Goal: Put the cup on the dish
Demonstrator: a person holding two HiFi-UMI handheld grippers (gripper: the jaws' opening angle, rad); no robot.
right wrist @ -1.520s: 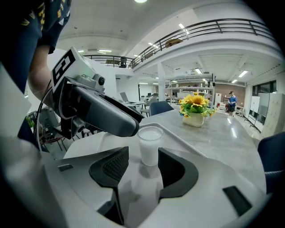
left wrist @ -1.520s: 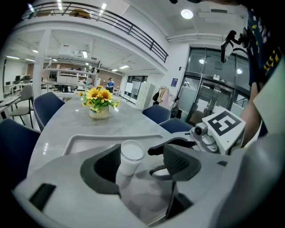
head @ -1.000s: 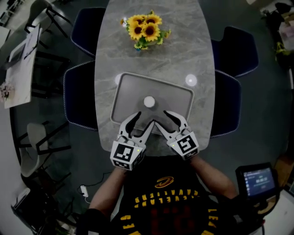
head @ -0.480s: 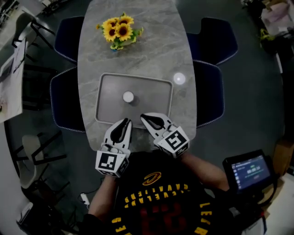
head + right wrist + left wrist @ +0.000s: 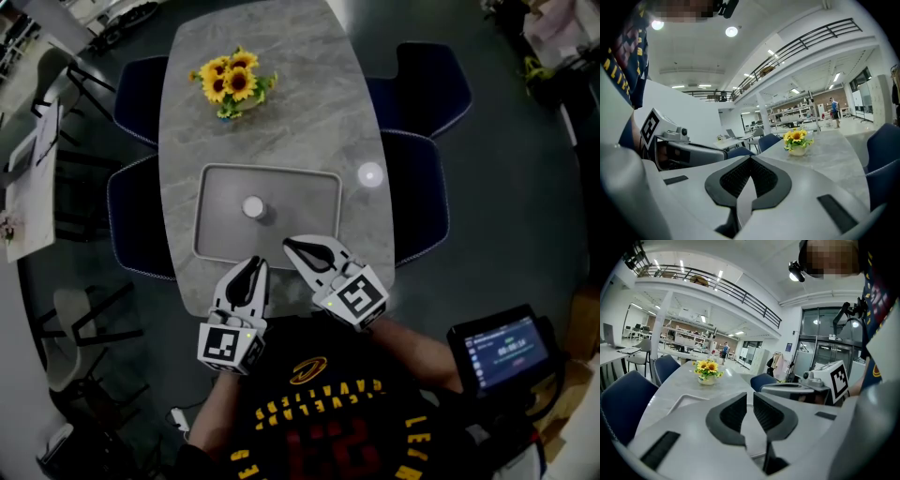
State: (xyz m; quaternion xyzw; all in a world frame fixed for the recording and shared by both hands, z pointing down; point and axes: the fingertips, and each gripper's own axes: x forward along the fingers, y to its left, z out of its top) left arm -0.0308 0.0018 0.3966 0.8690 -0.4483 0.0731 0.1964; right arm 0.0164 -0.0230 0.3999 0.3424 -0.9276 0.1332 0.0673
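A small white cup (image 5: 252,207) stands upright inside a grey rectangular tray (image 5: 314,187) on the marble table (image 5: 281,112). A small white round dish (image 5: 370,174) lies on the table right of the tray. My left gripper (image 5: 255,265) hovers over the table's near edge just below the tray, shut and empty. Beside it, my right gripper (image 5: 290,245) reaches over the tray's near rim, also shut with nothing in it. The left gripper view shows its jaws (image 5: 746,399) nearly together; the right gripper view shows its jaws (image 5: 751,159) closed. Both are short of the cup.
A vase of sunflowers (image 5: 231,82) stands at the far end of the table. Dark blue chairs (image 5: 427,89) flank the table on both sides. A screen on a stand (image 5: 504,349) sits at the lower right, by the person's arm.
Both grippers have gone from open to shut with nothing in them, and have drawn back from the tray's middle toward its near rim. The head view has shifted.
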